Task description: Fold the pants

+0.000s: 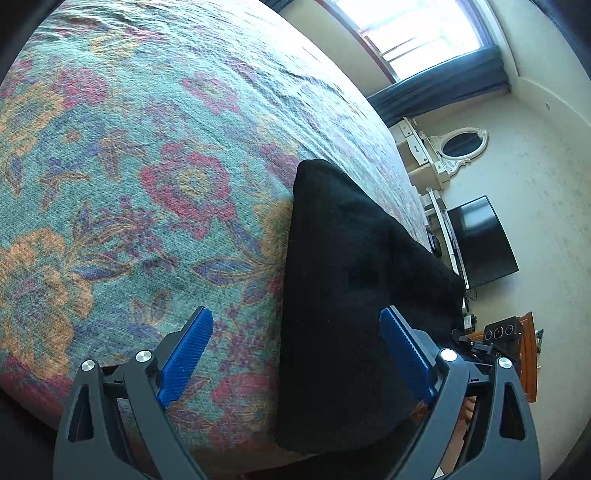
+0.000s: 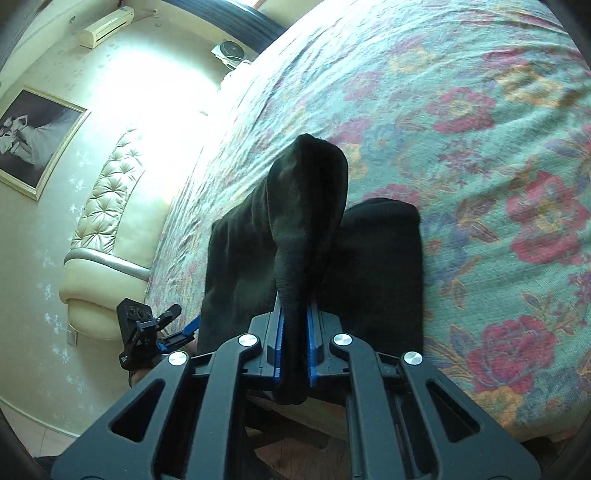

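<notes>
Black pants [image 1: 343, 295] lie folded near the edge of a bed with a floral cover [image 1: 147, 166]. My left gripper [image 1: 295, 350] is open just above the bed's edge, its left finger [image 1: 188, 350] over the cover and its right finger [image 1: 402, 350] over the dark cloth, pinching nothing. In the right wrist view my right gripper [image 2: 295, 332] is shut on a bunched end of the pants [image 2: 306, 192], which rises as a lifted fold above the flat part [image 2: 380, 266]. The left gripper [image 2: 181, 328] shows at the left edge of the pants.
The floral cover [image 2: 461, 129] stretches wide beyond the pants. A padded headboard [image 2: 107, 206] and framed picture [image 2: 33, 136] are on one side. A dark screen [image 1: 480, 243], an oval mirror [image 1: 461, 147] and a window [image 1: 424, 33] are on the other.
</notes>
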`<act>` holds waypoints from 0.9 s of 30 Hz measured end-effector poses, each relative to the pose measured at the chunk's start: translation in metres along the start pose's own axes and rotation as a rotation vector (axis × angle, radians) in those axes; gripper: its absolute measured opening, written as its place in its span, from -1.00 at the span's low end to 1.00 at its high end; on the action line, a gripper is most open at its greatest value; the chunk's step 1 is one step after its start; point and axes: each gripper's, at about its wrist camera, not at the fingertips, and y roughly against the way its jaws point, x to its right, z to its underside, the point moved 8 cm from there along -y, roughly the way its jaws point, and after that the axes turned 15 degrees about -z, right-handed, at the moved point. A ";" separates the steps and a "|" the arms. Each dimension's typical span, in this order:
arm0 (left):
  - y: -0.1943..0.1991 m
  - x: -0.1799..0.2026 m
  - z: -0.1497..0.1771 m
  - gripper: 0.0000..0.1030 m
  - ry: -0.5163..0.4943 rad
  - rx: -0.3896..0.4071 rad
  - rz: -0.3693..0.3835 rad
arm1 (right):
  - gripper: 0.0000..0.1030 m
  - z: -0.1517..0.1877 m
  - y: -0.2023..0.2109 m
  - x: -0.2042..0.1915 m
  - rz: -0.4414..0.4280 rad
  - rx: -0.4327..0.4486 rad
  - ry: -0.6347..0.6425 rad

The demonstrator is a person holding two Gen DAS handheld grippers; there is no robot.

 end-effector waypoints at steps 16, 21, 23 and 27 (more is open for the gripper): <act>-0.010 0.014 0.032 0.76 -0.011 -0.089 0.029 | 0.24 0.016 0.035 0.055 0.003 0.071 -0.153; -0.004 0.004 0.044 0.76 0.083 -0.129 0.081 | 0.42 0.046 0.037 0.071 -0.135 0.072 -0.288; -0.002 0.001 0.048 0.76 0.100 -0.132 0.096 | 0.44 0.055 0.028 0.074 -0.226 0.067 -0.349; -0.002 0.000 0.052 0.76 0.147 -0.138 0.129 | 0.56 0.059 0.012 0.070 -0.315 0.065 -0.381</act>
